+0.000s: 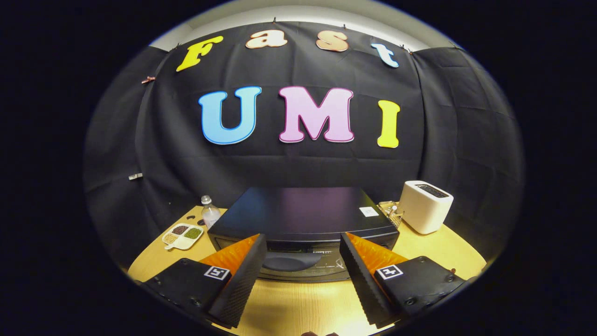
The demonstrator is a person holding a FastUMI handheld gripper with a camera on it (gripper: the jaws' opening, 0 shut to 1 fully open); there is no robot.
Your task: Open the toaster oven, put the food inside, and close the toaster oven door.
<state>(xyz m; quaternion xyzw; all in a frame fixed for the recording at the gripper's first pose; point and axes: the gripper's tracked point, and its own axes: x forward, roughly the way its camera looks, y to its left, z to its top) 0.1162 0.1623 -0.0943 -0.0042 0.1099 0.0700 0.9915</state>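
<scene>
A black toaster oven (303, 214) stands on the wooden table (447, 247), seen from above and in front. Its glass door (298, 263) faces me, just beyond the fingers, and looks closed. My gripper (302, 242) is open, its two ribbed black fingers spread wide with nothing between them. Their tips reach the front upper edge of the oven, one to each side of the door's middle. I cannot pick out the food for the oven with certainty.
A white pop-up toaster (425, 205) stands right of the oven, with a small wire rack (391, 212) between them. Left of the oven are a clear bottle (210, 212) and a white divided dish of grains (183, 235). Bare tabletop lies under the fingers.
</scene>
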